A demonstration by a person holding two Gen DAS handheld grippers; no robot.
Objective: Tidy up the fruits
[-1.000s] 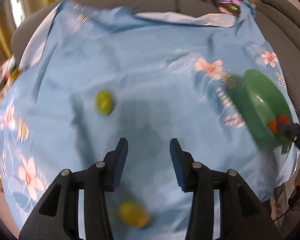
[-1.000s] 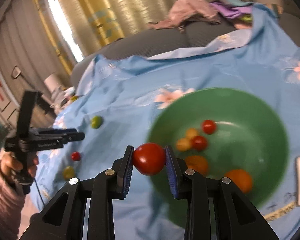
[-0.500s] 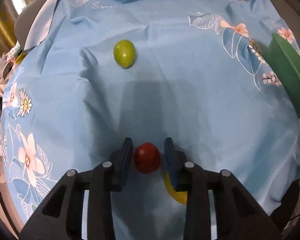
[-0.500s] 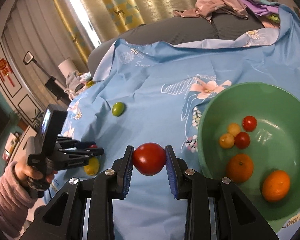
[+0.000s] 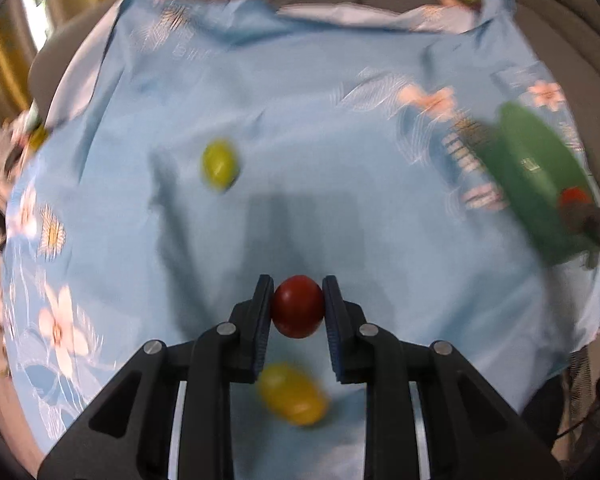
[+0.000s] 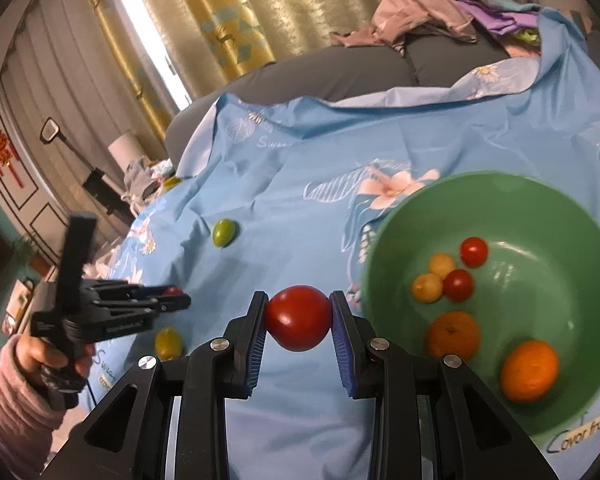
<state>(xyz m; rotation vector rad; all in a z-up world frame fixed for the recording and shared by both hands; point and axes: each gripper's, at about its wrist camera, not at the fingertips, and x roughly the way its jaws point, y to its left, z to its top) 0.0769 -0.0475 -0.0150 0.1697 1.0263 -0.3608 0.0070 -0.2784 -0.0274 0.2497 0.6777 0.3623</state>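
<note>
My left gripper is shut on a small dark red tomato and holds it above the blue flowered cloth. A yellow fruit lies on the cloth under it, and a green fruit lies further off to the left. My right gripper is shut on a larger red tomato, just left of the green bowl. The bowl holds two oranges, two small red tomatoes and two yellow fruits. The left gripper also shows in the right wrist view.
The cloth covers a grey sofa with a pile of clothes at the back. The bowl shows at the right edge of the left wrist view. Curtains hang behind. The cloth's front edge drops off near me.
My left gripper closed on the small red tomato and lifted it off the cloth. My right gripper still holds its tomato beside the bowl.
</note>
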